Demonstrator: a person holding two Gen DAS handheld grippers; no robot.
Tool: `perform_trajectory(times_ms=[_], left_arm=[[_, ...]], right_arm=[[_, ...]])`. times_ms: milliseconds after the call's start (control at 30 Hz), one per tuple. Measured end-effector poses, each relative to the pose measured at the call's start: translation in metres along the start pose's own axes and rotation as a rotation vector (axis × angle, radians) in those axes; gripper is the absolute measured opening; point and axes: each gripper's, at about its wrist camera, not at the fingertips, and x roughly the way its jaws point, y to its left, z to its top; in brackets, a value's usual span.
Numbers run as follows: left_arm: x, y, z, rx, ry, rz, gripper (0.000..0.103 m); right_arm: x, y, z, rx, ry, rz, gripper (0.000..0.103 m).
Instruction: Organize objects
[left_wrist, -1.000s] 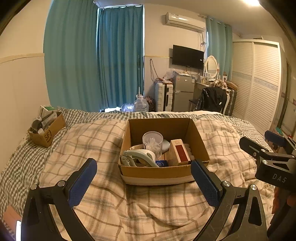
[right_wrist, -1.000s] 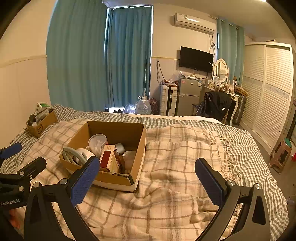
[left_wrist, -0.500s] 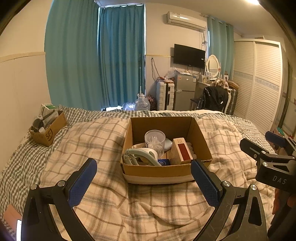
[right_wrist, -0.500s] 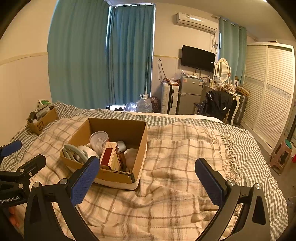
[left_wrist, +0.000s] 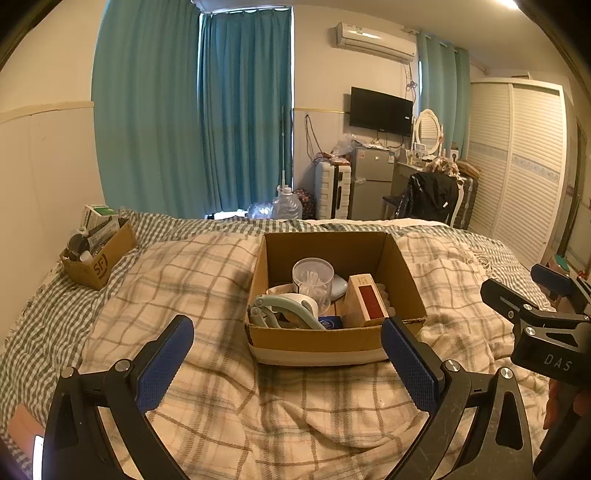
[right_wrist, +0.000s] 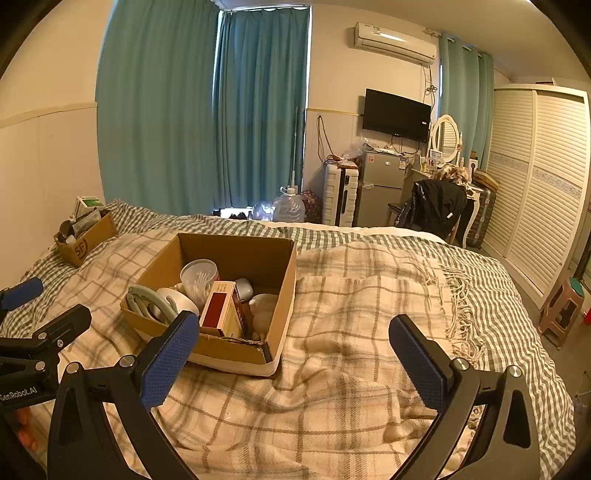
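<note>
Two spread claws hover over the bed, short of the box.

At far left a small carton (left_wrist: 99, 258) sits by the wall. The left gripper (left_wrist: 288, 354) is held wide apart, empty, facing the cardboard box (left_wrist: 317, 338) on the plaid blanket (left_wrist: 207, 280); inside stand a clear cup (left_wrist: 313, 277) and a red-faced package (left_wrist: 367, 301). The right gripper (right_wrist: 295, 352) is likewise apart, empty, above blanket just right of the box.

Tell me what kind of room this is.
Most likely a bedroom in a home: a bed with a plaid blanket fills the foreground, a louvered wardrobe lines one wall, and a vanity mirror stands beside a wall-mounted TV.
</note>
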Motion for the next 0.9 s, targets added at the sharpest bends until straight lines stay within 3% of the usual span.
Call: perform_trajectory(times_ms=[900], left_arm=[[0.0005, 0.0037, -0.0042, 0.004, 0.007, 0.033, 0.103]], right_arm=[[0.0033, 0.0014, -0.0032, -0.007, 0.014, -0.003, 0.103]])
